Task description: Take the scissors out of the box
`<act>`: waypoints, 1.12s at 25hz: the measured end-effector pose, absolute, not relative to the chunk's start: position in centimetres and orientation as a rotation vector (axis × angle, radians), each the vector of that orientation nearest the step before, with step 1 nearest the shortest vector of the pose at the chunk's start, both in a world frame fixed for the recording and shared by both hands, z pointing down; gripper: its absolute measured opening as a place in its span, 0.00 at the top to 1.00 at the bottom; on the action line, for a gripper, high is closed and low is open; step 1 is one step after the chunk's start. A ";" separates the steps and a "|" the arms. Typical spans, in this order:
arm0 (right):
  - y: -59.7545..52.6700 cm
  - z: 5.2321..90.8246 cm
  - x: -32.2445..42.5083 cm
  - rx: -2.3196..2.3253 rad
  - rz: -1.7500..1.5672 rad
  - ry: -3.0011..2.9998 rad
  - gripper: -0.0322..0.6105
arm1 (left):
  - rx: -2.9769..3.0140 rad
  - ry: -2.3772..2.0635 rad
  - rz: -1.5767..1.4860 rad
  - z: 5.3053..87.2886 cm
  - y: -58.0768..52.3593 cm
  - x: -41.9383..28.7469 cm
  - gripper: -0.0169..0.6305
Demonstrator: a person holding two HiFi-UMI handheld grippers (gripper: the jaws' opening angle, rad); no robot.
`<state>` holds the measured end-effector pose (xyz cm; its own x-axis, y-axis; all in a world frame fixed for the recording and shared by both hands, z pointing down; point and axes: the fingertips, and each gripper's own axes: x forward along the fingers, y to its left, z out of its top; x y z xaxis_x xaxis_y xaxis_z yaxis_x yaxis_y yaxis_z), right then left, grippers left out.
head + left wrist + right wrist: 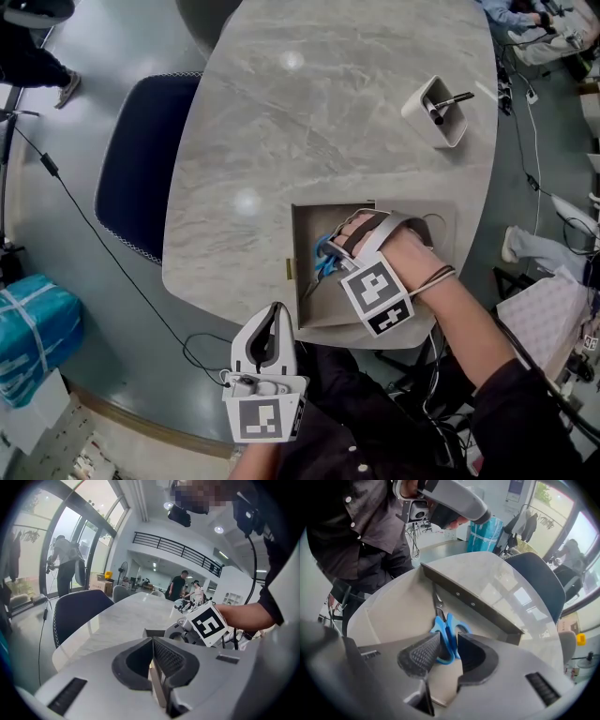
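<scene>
My right claw (330, 259) reaches steeply down into the open box (309, 225), which stands on the desk (328, 112) at its near edge, about 5 o'clock on the desk top in the head view. The scissors (323, 255) lie flat on the floor of the box, at its 9 o'clock side, just beside the wall there.

In the right gripper view the two pads of the right claw (447, 641) stand apart with the blue handles of the scissors (445, 630) between them. The pad at 9 o'clock seems to touch one handle, but at the 3 o'clock pad I see a gap, so the claw does not clamp them. The metal blades point toward 12 o'clock in this view, along the dark wall of the box (473, 604), and the scissors are not lifted.

My left claw (277, 314) hangs off the desk edge, at about 7 o'clock from the box. In the left gripper view the pads of the left claw (152, 644) are pressed together and nothing is between them.

A white holder (439, 111) with a dark stick-like thing in it stands on the desk at 1 o'clock from the box, well apart from it. A dark blue chair (141, 169) stands at the 9 o'clock side of the desk; a teal bundle (33, 328) lies on the floor at 8 o'clock.
</scene>
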<state>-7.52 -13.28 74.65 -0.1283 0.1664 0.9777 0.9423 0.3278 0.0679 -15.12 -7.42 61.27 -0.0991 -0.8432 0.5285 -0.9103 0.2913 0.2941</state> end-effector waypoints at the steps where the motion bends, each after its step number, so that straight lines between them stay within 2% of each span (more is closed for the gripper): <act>1: -13.3 74.6 -7.5 -1.046 -0.947 -1.548 0.78 | 1.559 -1.950 0.138 61.3 -7.4 -15.1 0.95; 13: -13.1 74.9 -7.5 -1.083 -0.843 -1.509 0.78 | 1.522 -1.927 0.125 62.1 -7.1 -15.1 0.95; 28: -14.2 71.2 -6.7 -1.022 -0.951 -1.532 0.83 | 1.595 -1.937 0.114 60.0 -8.3 -14.8 0.95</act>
<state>-6.72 -14.25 71.24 -0.1208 0.1375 0.9831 0.9420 0.3284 0.0698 -14.78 -8.27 59.97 -0.0786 -0.8587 0.5064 -0.9123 0.2667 0.3107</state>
